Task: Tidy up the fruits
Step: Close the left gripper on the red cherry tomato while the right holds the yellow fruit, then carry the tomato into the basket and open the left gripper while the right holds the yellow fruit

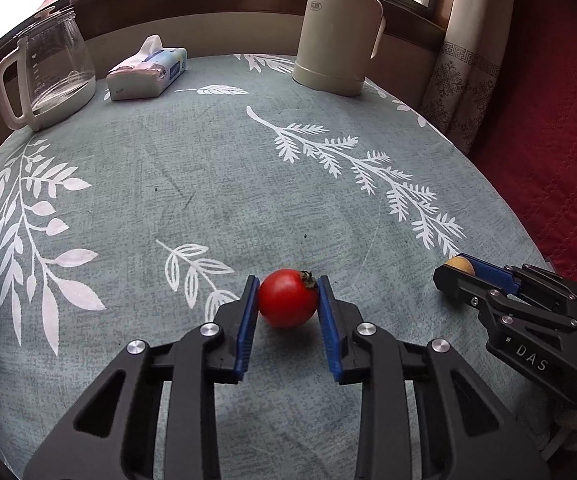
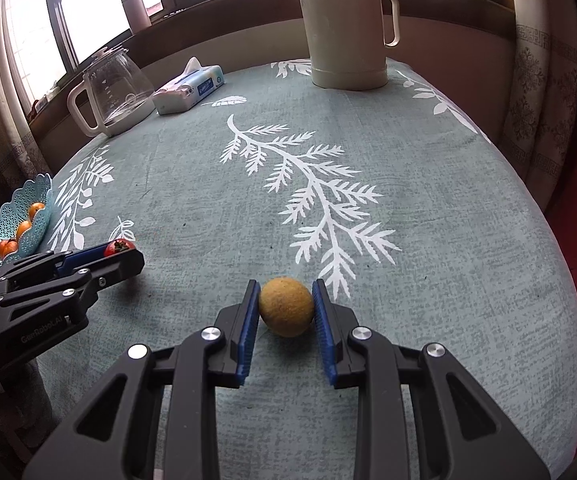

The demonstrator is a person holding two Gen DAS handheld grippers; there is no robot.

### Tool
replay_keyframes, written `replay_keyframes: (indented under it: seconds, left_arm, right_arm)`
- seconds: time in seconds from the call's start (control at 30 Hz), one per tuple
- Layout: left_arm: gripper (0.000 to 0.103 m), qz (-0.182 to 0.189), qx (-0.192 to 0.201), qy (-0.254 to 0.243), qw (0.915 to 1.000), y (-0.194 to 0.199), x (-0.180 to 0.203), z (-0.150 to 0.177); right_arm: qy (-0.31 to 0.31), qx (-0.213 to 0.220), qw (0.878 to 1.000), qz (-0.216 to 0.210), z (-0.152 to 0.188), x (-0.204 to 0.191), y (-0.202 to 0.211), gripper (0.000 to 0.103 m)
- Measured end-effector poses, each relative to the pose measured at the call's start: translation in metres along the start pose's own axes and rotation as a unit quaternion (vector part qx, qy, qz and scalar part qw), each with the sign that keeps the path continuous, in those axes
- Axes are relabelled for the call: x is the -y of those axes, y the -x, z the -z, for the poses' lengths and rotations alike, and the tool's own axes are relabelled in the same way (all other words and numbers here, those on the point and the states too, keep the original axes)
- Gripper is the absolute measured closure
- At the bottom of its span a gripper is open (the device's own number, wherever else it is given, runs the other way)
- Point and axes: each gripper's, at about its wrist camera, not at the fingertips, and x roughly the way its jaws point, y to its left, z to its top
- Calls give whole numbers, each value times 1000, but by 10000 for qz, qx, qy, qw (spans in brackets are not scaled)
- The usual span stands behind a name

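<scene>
Black tool [image 1: 288, 308], blue pads [image 1: 248, 328], silver screws

Two low claw-mounted fisheyes facing windowward over one shared tablecloth [image 1: 208, 184].

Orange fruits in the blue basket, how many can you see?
3, in the blue basket at the table's left edge: upper orange fruit, middle orange fruit, lowest orange fruit. The basket wall may hide more.
</scene>
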Motion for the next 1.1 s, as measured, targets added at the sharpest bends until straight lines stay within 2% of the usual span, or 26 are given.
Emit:
replay_keyframes:
  seconds: [0.3, 0.73, 1.1]
  left_arm:
    - [73, -343, 62, 52, 9994, 20, -10, 12]
    - [73, -630, 228, 206, 9975, 51, -31, 29]
    - [73, -769, 354, 385, 9957, 74, -51, 43]
  right_arm:
    - [42, 28, 10000, 47, 1, -2, 2, 76]
    - [132, 32, 9998, 146, 3, -9, 7, 76]
    - [389, -22, 9991, -191, 18, -43, 19, 76]
